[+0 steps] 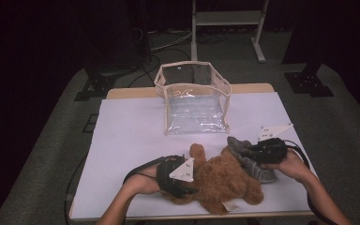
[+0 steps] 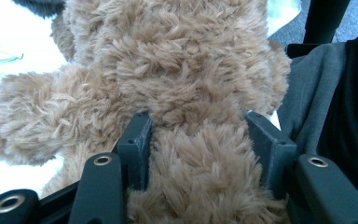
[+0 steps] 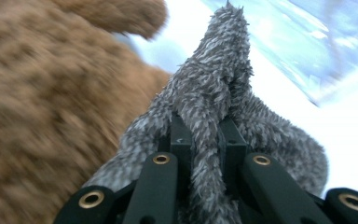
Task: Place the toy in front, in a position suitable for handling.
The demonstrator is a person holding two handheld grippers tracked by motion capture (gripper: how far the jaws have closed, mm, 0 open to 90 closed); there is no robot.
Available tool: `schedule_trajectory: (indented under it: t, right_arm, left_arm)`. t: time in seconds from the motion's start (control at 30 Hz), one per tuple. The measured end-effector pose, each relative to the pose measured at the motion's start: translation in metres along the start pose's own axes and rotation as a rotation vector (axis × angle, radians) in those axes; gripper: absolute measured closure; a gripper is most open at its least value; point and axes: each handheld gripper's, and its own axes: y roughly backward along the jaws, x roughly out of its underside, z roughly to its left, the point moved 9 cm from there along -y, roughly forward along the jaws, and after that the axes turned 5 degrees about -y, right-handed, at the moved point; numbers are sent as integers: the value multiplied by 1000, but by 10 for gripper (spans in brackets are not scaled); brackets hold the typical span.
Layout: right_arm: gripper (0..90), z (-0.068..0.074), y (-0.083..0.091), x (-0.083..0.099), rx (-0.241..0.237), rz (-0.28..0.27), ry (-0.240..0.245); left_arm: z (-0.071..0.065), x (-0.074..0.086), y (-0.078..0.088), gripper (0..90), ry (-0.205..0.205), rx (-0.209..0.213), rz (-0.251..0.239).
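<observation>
White cloth covers the desk (image 1: 122, 140) in a dark room. Left tongs (image 2: 198, 140) clamp a limb of the brown teddy bear (image 2: 182, 60), which lies near the desk's front edge. Right tongs (image 3: 205, 140) pinch a fold of the grey furry garment (image 3: 219, 84), just beside the bear's right side. Behind both, well apart, a clear zip bag (image 1: 194, 98) stands upright.

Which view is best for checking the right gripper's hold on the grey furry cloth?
Right gripper view: the right gripper has its jaws pinched on a fold of the grey furry cloth, close up. The high view shows the cloth small, partly under that gripper, beside the brown teddy bear. The left gripper view gives nothing clear of it.
</observation>
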Motion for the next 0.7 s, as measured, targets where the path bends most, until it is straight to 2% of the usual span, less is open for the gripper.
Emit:
schedule_trajectory:
  t: [0.07, 0.17, 0.23, 0.27, 0.33, 0.4, 0.47, 0.57, 0.7]
  right_arm:
    - [798, -1, 9, -5, -10, -36, -14]
    - [798, 5, 10, -19, -42, -80, -8]
    - [797, 10, 3, -27, -63, -84, 4]
    - [797, 13, -9, -28, -72, -60, 21]
    - [797, 14, -14, -27, -75, -50, 22]
    - [798, 9, -21, -19, -79, -42, -5]
    - [797, 7, -20, -15, -76, -44, -20]
    - [798, -4, -14, -2, -34, -23, -37]
    - [797, -4, -6, -7, -18, -34, -28]
  left_arm:
    - [0, -1, -1, 473, -2, 0, -1]
    - [0, -2, -2, 472, -6, 6, 1]
    - [0, -2, -2, 472, -10, 7, 2]
    - [0, -1, -1, 472, -8, 9, 1]
    - [0, -1, -1, 472, -7, 8, -2]
    - [0, 0, -1, 471, -7, 10, -5]
    - [1, -1, -1, 470, -7, 7, -8]
    - [2, -1, -2, 471, 7, -4, -18]
    - [4, 0, -2, 471, 1, -4, -9]
